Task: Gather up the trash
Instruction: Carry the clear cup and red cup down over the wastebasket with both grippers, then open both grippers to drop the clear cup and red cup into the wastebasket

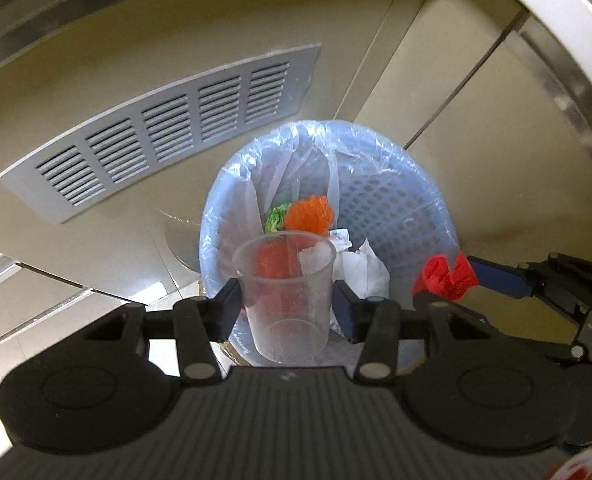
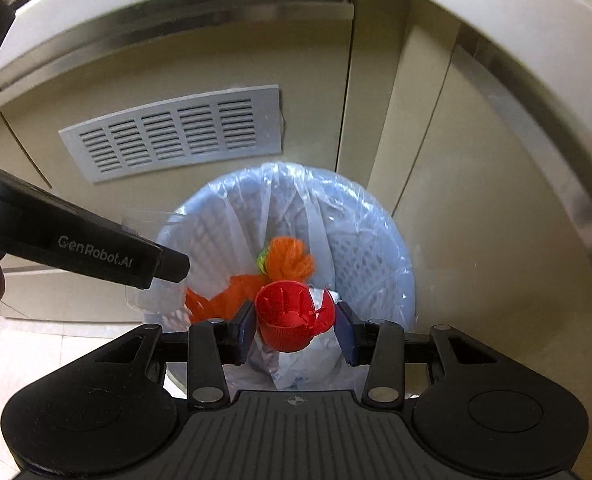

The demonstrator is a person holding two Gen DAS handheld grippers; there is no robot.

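Note:
My left gripper (image 1: pixel 285 306) is shut on a clear plastic cup (image 1: pixel 285 300), held upright just above the near rim of a light blue perforated bin (image 1: pixel 392 208) lined with a clear bag. My right gripper (image 2: pixel 295 322) is shut on a cracked red plastic cup (image 2: pixel 291 316), held over the same bin (image 2: pixel 368 256); it also shows at the right of the left wrist view as the red cup (image 1: pixel 444 276). Inside the bin lie orange netting (image 1: pixel 310 214), a green scrap (image 1: pixel 275 220) and crumpled white paper (image 1: pixel 364 272). The left gripper's body (image 2: pixel 95 248) crosses the right wrist view's left side.
The bin stands on the floor against beige cabinet doors with a grey vent grille (image 1: pixel 167 136). A white countertop edge with a metal strip (image 2: pixel 536 92) overhangs above and to the right. Pale floor tiles (image 2: pixel 55 344) show at the lower left.

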